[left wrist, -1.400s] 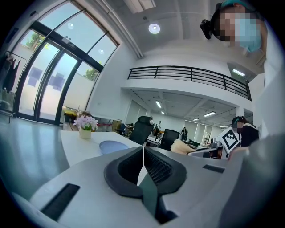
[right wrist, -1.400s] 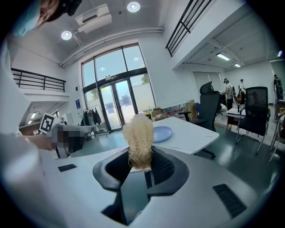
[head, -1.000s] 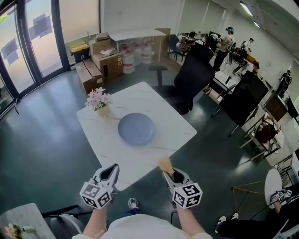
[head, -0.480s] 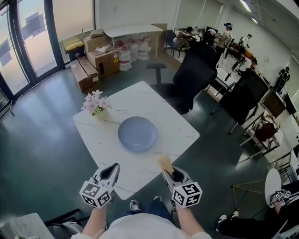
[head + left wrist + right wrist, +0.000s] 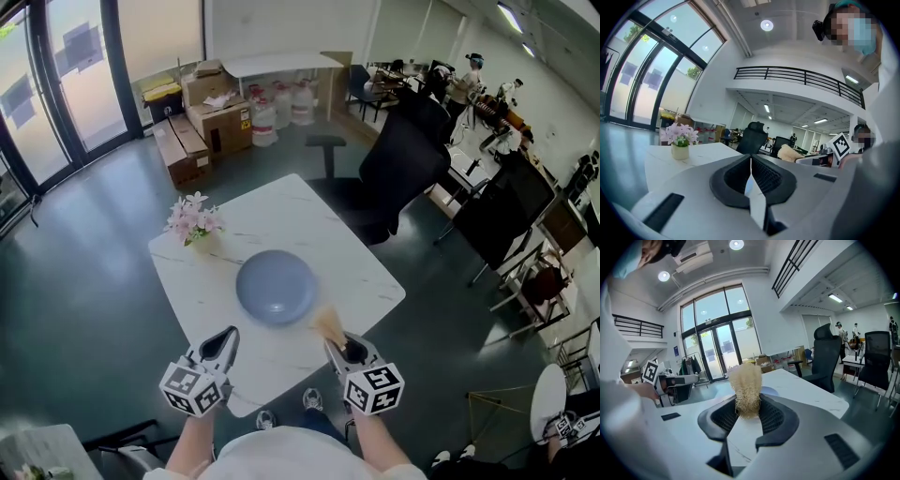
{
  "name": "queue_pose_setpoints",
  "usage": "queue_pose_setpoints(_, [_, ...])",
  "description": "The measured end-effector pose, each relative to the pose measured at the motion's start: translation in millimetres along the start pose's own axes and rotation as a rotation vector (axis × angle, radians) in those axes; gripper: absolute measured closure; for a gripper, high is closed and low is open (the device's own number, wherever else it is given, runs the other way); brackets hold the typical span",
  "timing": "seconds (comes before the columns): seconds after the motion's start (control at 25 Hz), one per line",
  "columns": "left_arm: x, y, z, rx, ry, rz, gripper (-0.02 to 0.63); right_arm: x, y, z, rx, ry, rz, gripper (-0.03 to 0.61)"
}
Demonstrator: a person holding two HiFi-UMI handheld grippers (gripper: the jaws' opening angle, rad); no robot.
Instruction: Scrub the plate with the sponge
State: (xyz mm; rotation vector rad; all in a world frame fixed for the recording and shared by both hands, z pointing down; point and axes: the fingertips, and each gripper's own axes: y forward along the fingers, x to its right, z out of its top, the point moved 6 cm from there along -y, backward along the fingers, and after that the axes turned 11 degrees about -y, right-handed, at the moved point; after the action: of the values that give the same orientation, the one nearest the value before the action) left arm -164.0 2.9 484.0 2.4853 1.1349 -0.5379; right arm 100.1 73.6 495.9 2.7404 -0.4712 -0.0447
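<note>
A round blue-grey plate (image 5: 276,286) lies near the middle of the white marble table (image 5: 370,272). My right gripper (image 5: 334,343) is shut on a tan, fibrous sponge (image 5: 328,325), which sticks out past the jaws over the table's near edge, just right of the plate; in the right gripper view the sponge (image 5: 746,386) stands between the pads. My left gripper (image 5: 225,341) is shut with nothing in it, over the near-left part of the table; its jaws (image 5: 751,169) meet in the left gripper view.
A small pot of pink flowers (image 5: 194,221) stands on the table's far left corner. A black office chair (image 5: 394,169) sits beyond the far right side. Cardboard boxes (image 5: 208,117) lie by the back wall, and desks with people fill the right.
Both grippers have moved forward over the table's near edge toward the plate. The sponge now lies close to the plate's right rim. Both grips are unchanged.
</note>
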Motion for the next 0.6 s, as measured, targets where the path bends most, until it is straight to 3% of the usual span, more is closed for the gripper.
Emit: queue_pose_setpoints(0.6, [20.6,55.8,-3.8,0.104,-0.04,0.196,0.58,81.9,43.0,16.9,-0.011,-0.087,0.219,0.462])
